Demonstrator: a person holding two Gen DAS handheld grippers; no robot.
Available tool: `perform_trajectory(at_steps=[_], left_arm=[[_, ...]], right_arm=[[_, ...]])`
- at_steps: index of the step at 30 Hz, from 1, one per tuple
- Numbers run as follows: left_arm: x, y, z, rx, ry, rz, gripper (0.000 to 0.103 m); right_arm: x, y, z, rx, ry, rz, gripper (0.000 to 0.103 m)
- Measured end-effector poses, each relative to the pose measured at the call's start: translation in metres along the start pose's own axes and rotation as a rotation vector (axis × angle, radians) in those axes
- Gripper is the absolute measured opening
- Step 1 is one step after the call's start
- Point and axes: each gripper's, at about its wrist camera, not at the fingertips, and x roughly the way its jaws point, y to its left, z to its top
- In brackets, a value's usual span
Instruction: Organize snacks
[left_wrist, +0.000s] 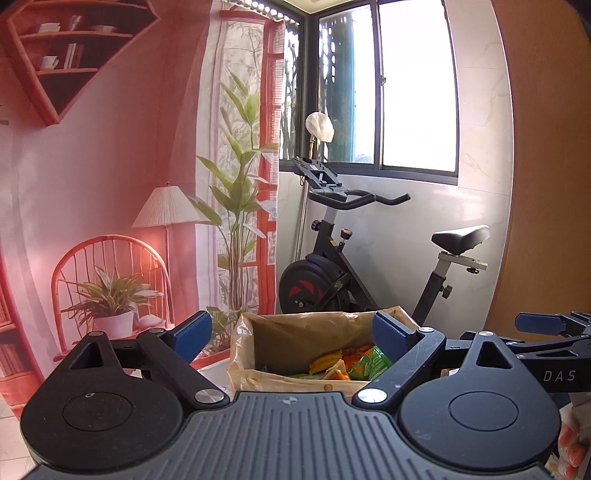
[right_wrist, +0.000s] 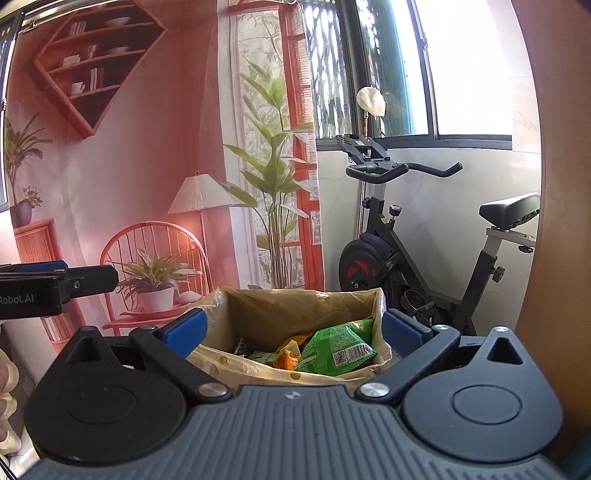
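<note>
A box lined with a yellowish plastic bag (left_wrist: 258, 378) (right_wrist: 236, 363) stands just ahead of both grippers. Inside lie several snack packets: a green packet (right_wrist: 334, 350) (left_wrist: 375, 360), and orange and yellow ones (left_wrist: 328, 363) (right_wrist: 290, 356). My left gripper (left_wrist: 291, 334) is open and empty, its blue pads spread either side of the box. My right gripper (right_wrist: 293, 328) is open and empty too, above the box's near rim. The right gripper shows at the right edge of the left wrist view (left_wrist: 543, 325), and the left gripper at the left edge of the right wrist view (right_wrist: 59, 280).
An exercise bike (left_wrist: 347, 273) (right_wrist: 406, 254) stands behind the box under a window. A printed backdrop (left_wrist: 110, 184) of a room with chair, lamp and plants hangs to the left. A wooden panel (left_wrist: 546, 166) rises on the right.
</note>
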Motion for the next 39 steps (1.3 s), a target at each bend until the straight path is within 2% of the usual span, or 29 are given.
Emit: perform_trajectory(at_steps=[6, 15, 39], left_arm=[[-0.007, -0.002, -0.007, -0.024, 0.042, 0.033, 0.097], [-0.010, -0.004, -0.007, -0.019, 0.053, 0.064, 0.097], [-0.015, -0.002, -0.010, -0.009, 0.059, 0.059, 0.098]], right_arm=[[-0.013, -0.007, -0.008, 0.019, 0.013, -0.027, 0.102], [-0.021, -0.015, -0.012, 0.038, 0.018, -0.029, 0.102], [-0.025, -0.017, -0.012, 0.042, 0.021, -0.027, 0.102]])
